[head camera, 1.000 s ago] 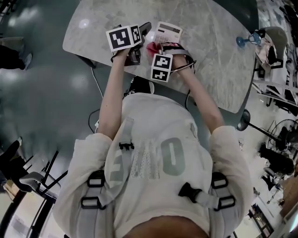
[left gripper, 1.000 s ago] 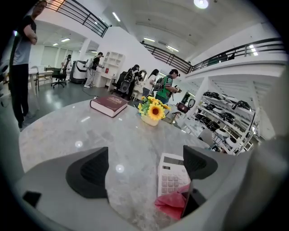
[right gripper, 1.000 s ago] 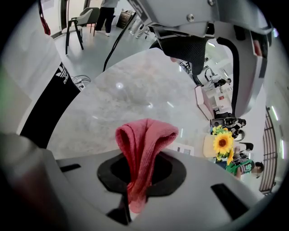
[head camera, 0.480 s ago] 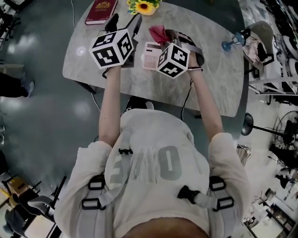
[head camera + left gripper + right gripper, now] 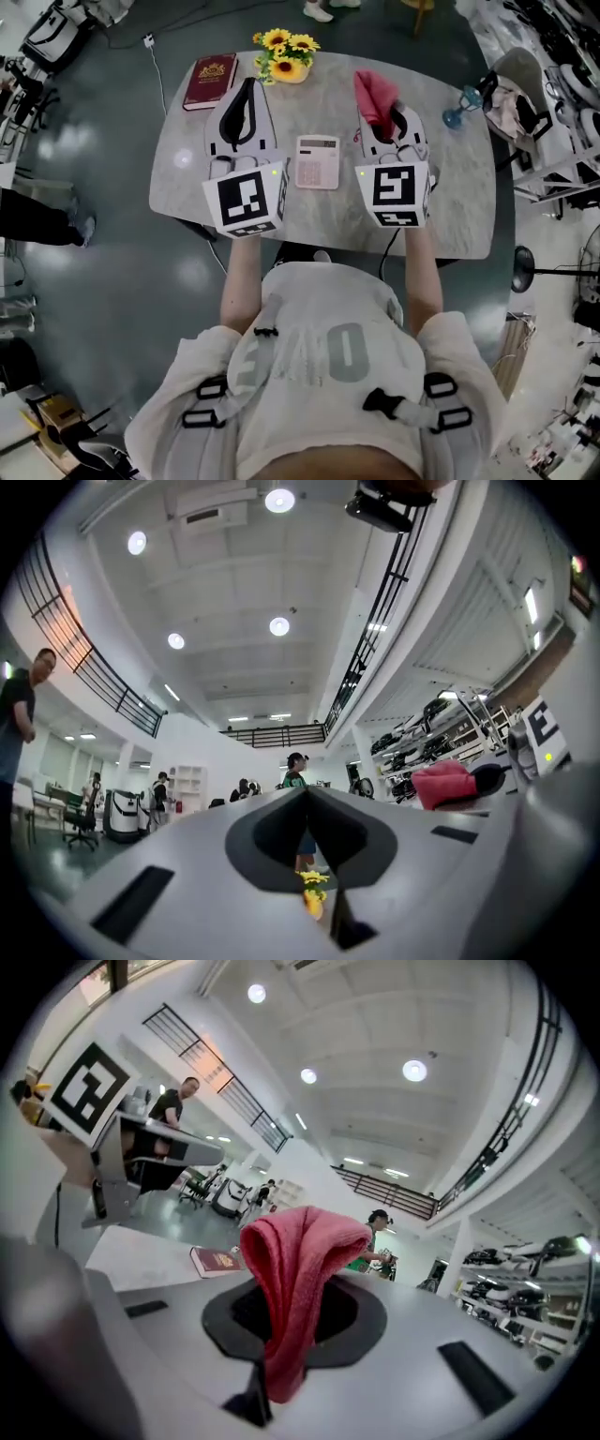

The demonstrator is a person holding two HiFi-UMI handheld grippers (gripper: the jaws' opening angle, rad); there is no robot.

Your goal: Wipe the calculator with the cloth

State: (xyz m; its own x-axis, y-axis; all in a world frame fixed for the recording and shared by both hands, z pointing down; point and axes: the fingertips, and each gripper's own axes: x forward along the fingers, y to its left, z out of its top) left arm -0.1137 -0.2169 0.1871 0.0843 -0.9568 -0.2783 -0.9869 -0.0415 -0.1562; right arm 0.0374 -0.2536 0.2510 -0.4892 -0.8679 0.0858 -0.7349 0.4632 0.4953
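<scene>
The pale pink calculator (image 5: 318, 161) lies flat on the grey marble table (image 5: 450, 206), with nothing touching it. Both grippers are raised above the table, one on each side of the calculator, pointing away from me. My left gripper (image 5: 247, 89) is shut and empty; in its own view the jaws (image 5: 307, 799) meet with nothing between them. My right gripper (image 5: 382, 117) is shut on the red cloth (image 5: 375, 94). In the right gripper view the cloth (image 5: 295, 1269) sticks up from the jaws and folds over.
A dark red book (image 5: 210, 81) and a bunch of sunflowers (image 5: 286, 52) sit at the table's far edge. A blue glass object (image 5: 457, 112) stands at the far right corner. A chair (image 5: 520, 89) stands to the right. Several people stand in the hall beyond.
Both grippers have risen off the table and levelled out. The left jaws have closed on nothing. The red cloth came up with the right gripper, leaving the calculator lying free.
</scene>
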